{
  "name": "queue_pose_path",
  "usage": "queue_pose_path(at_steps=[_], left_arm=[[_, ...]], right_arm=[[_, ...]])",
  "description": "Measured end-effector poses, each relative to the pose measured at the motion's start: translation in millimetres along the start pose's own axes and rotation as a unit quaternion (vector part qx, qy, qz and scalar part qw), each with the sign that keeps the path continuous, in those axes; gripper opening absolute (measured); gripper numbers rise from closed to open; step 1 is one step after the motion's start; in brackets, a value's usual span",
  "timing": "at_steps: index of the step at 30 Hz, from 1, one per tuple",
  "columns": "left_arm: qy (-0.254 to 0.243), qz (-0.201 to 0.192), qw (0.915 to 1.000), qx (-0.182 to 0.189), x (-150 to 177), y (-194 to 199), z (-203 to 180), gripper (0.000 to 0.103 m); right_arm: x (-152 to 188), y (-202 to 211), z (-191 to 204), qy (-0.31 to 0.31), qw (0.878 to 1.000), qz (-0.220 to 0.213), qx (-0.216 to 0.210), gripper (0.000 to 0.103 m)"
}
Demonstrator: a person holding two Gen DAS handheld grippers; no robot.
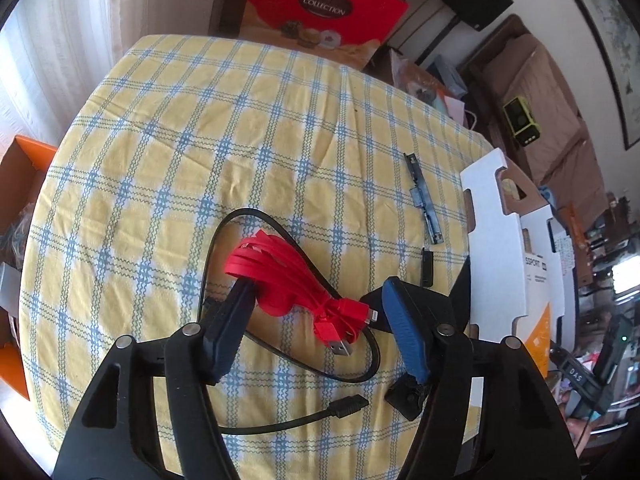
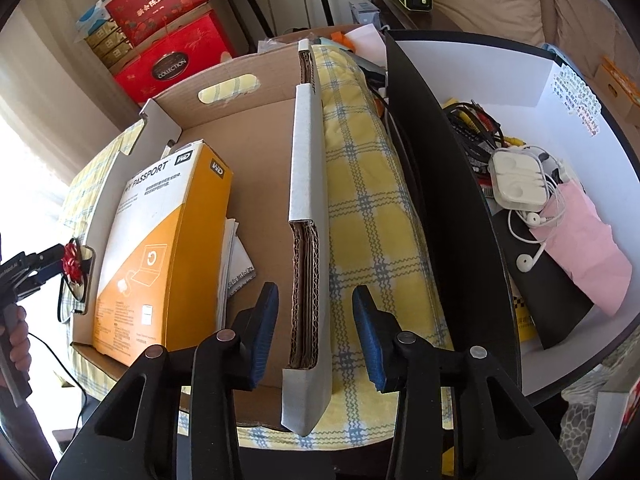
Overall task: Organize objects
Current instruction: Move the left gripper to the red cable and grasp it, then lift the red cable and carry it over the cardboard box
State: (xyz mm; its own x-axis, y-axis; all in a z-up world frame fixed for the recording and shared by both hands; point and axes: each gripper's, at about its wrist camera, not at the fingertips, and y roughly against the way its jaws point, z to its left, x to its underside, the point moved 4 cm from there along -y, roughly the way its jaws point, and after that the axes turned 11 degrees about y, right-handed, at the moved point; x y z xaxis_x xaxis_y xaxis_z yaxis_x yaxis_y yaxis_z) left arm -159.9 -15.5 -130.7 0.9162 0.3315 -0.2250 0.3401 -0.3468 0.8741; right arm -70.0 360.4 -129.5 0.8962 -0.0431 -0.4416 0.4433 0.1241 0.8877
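On the checked tabletop point(image 1: 200, 128), the left gripper point(image 1: 316, 320), fingers apart, straddles a light, floppy red cable point(image 1: 288, 280); its tied waist suits gripping. The right gripper point(image 2: 316, 336) hangs open.

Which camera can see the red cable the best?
The left wrist view: the red cable lies bundled between the open left gripper fingers. The right wrist view shows only a small red bit at its left edge.

Red cable point(image 1: 280, 280), yellow-blue checked tablecloth point(image 1: 200, 140)

Black claws point(image 2: 314, 336) — ribbed blue pads point(image 1: 404, 332)
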Motion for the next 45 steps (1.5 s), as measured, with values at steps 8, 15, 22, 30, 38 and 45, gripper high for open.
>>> queue_pose_path(at_steps=[8,15,22,30,38,45], left_arm=[[-0.007,-0.021,0.9994,-0.025,-0.2,-6.5,1.2,0.030],[-0.007,-0.037,0.9993,0.000,1.5,5.1,1.3,0.028],[-0.037,-0.055,0.9967,0.048,8.6,38.5,-27.1,0.028],[-0.088,-0.056,0.9906,0.088,24.3,66.8,-76.0,0.028],[-0.146,-0.022,0.9811,0.125,53.9,66.6,-142.4,0.028],[-0.201,0.003,0.9704,0.134,84.0,48.8,-212.0,0.028]], right_arm=[[-1.7,0.1,7.5,0.007,1.000,-0.003,-0.007,0.040],[-0.6,-3.0,5.9,0.005,1.000,0.000,-0.007,0.028],[2.5,-2.3,3.3,0.014,1.000,0.000,0.007,0.015],[2.1,-2.4,5.9,0.024,1.000,0.000,0.017,0.015],[2.9,-0.6,3.3,0.015,1.000,-0.002,0.002,0.020],[9.0,9.1,1.4,0.000,1.000,-0.012,-0.002,0.020]])
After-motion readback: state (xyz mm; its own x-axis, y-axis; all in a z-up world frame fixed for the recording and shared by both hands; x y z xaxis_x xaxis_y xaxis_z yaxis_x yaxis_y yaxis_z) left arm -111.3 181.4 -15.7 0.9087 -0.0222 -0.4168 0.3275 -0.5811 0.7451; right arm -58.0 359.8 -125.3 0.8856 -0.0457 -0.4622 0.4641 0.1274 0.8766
